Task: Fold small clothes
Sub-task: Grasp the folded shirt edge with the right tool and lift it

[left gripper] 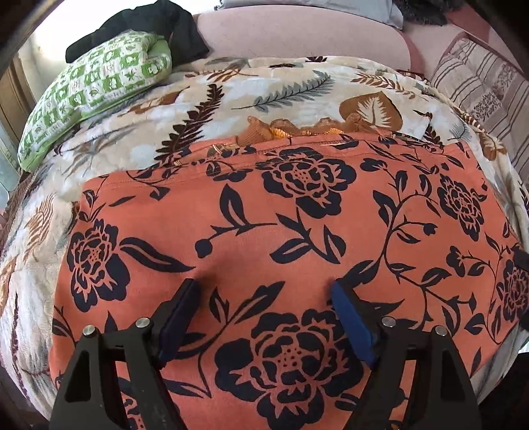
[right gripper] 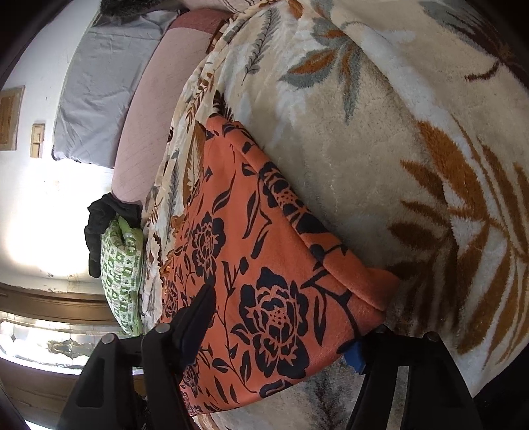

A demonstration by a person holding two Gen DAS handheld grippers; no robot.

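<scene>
An orange garment with a dark floral print [left gripper: 281, 238] lies flat and folded on a leaf-patterned blanket [left gripper: 211, 99]. My left gripper [left gripper: 264, 291] is open, its fingertips resting on or just above the garment's near part, holding nothing. In the right wrist view the garment [right gripper: 264, 258] shows a folded edge on the right. My right gripper [right gripper: 284, 317] is open and straddles the garment's near corner: one finger [right gripper: 195, 314] lies on top of the cloth, the blue-padded finger [right gripper: 355, 355] sits under or beside its edge.
A green and white patterned pillow [left gripper: 96, 89] and dark clothing [left gripper: 158, 26] lie at the blanket's far left. A pink cushion [left gripper: 297, 33] lies behind, a striped cushion [left gripper: 482, 82] at the right. A grey pillow [right gripper: 99, 82] leans on the wall.
</scene>
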